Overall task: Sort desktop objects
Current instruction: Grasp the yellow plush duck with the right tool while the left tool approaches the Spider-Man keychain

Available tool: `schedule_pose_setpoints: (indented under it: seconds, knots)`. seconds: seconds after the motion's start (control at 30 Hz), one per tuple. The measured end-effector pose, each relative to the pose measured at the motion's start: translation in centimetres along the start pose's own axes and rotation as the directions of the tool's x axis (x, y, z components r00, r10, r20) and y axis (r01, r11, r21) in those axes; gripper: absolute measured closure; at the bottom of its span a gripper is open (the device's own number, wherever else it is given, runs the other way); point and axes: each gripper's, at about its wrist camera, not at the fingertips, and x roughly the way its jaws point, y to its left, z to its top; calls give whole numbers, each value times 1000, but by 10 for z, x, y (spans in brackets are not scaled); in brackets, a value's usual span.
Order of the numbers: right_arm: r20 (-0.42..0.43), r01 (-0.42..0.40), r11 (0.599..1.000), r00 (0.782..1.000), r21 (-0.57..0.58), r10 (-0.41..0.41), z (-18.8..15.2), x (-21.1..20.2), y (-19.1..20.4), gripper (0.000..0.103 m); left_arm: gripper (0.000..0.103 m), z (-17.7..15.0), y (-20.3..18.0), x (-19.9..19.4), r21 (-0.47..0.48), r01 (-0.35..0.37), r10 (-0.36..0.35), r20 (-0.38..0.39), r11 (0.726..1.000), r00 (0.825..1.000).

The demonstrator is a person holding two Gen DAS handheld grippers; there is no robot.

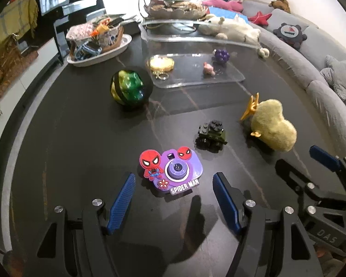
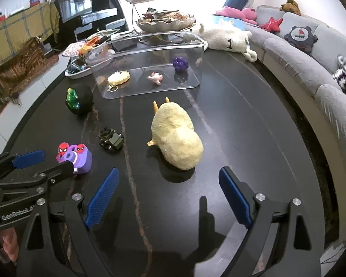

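Observation:
My left gripper (image 1: 174, 184) is open, its blue pads on either side of a purple Spider-Man toy camera (image 1: 171, 173) lying on the dark table. My right gripper (image 2: 167, 179) is open just in front of a yellow plush duck (image 2: 176, 136). A green brick tank (image 1: 211, 136) and a black-and-green ball (image 1: 130, 88) stand on the table. A clear plastic bin (image 2: 150, 53) at the back holds a yellow keychain (image 2: 118, 78), a pink figure (image 2: 156, 77) and a purple grape ball (image 2: 180, 64).
A white oval dish (image 1: 103, 52) with clutter stands back left. A metal leaf-shaped bowl stand (image 2: 165, 22) and a white plush toy (image 2: 228, 39) sit behind the bin. A grey sofa (image 2: 311, 64) curves round the table's right edge.

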Motion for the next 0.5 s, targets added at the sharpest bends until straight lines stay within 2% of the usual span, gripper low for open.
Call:
schedule_pose_setpoints:
  seconds: [0.5]
  knots:
    - [-5,5,1000,1000,-27,-5,14,22,-2,16,37,2,-2,24,-3,-45,45,-14,999,999]
